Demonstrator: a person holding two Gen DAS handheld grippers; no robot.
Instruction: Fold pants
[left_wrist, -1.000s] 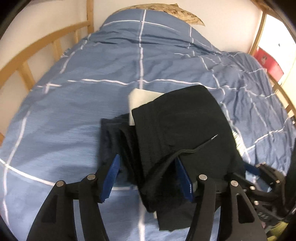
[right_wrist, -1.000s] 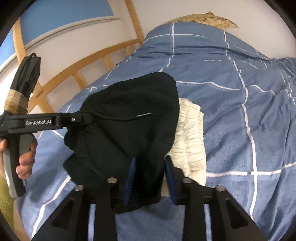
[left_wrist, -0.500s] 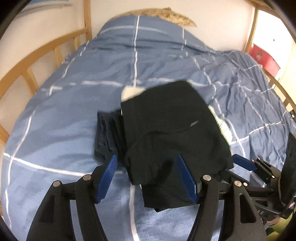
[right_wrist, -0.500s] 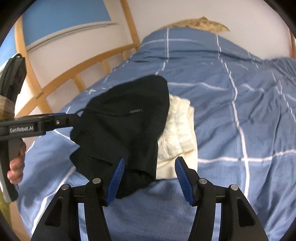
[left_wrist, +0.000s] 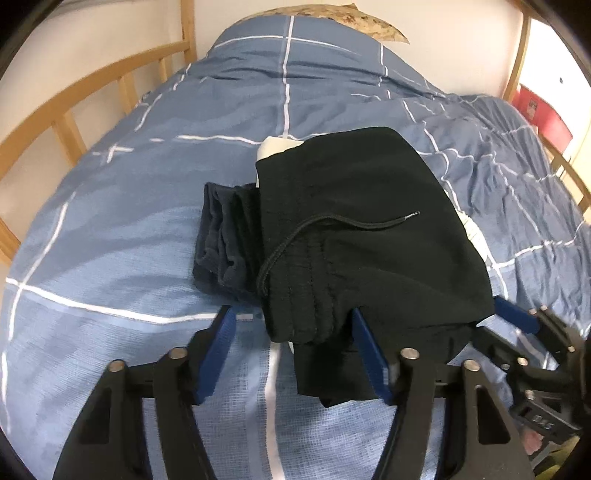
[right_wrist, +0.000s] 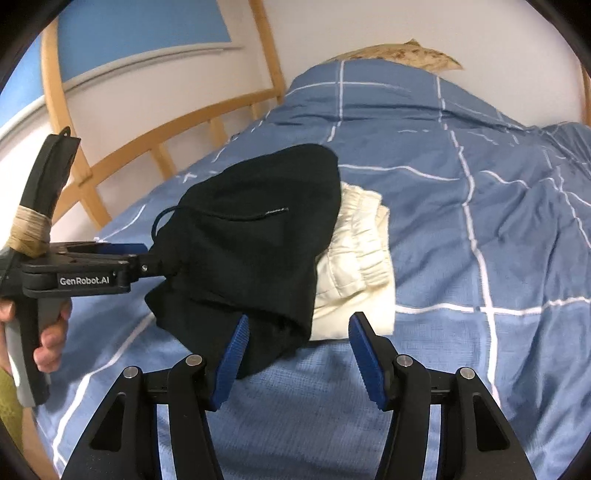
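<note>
Black pants, folded into a compact bundle with a drawstring lying across the top, sit on the blue checked duvet of a bed with a wooden rail. From the left wrist view we note that they rest partly over a folded navy garment on their left and over a cream garment that shows at the far edge. We find the left gripper spread wide, its blue pads on either side of the bundle's near waistband edge, not closed on the cloth. The tip of the right gripper shows at the right edge of this view, beside the bundle. From the right wrist view we record the black pants overlapping the folded cream pants on the duvet. The right gripper stands wide open; its left pad lies against the near hem and its right pad is clear of any cloth. The left gripper enters from the left, held by a hand, with its tip at the bundle's edge.
</note>
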